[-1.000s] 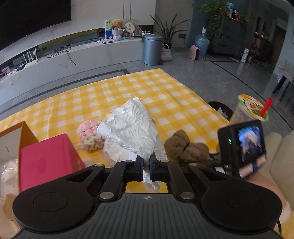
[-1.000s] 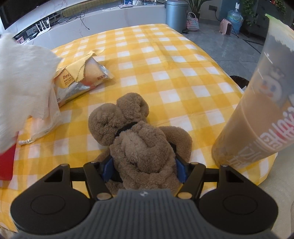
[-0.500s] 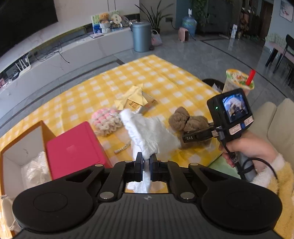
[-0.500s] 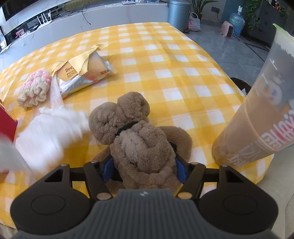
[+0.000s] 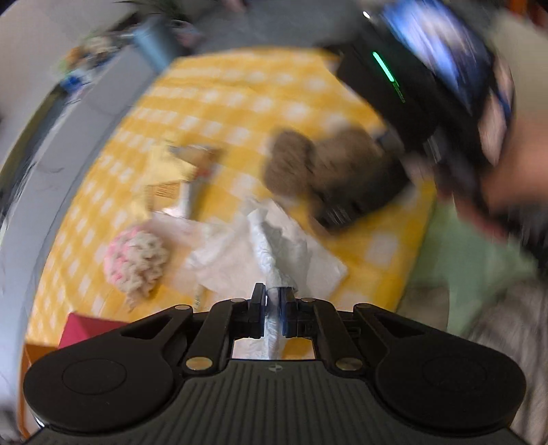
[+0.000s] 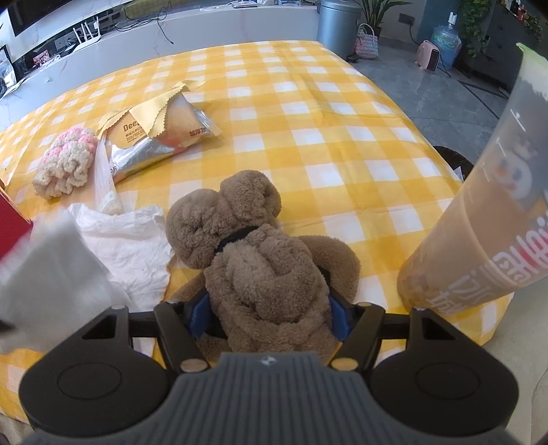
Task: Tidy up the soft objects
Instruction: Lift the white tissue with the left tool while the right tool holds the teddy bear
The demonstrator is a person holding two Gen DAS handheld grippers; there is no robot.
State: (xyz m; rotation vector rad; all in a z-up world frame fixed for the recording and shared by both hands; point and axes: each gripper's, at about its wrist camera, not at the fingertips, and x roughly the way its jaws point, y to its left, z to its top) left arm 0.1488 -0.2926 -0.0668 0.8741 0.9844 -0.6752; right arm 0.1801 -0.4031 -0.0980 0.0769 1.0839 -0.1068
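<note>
1. While the left wrist view blurs with motion, the left gripper [image 5: 272, 304] has dropped low over the table from where it hung a second ago, still clenched on a twisted strand of the white plastic bag [image 5: 274, 253], whose body now spreads on the yellow checked tablecloth [image 5: 239, 89]. I judge the bag is being set down, not packed. The pink-and-cream crocheted scrunchie [image 5: 137, 263] lies just beside it.
2. Seen from the right wrist, the right gripper [image 6: 270, 315] has not moved; its blue pads grasp the brown teddy bear [image 6: 260, 260] lying on the cloth. A tall milk-tea cup [image 6: 486, 219] stands near; a snack packet [image 6: 161, 137] lies beyond. Grey tiled floor, a metal bin [image 6: 334, 24].
</note>
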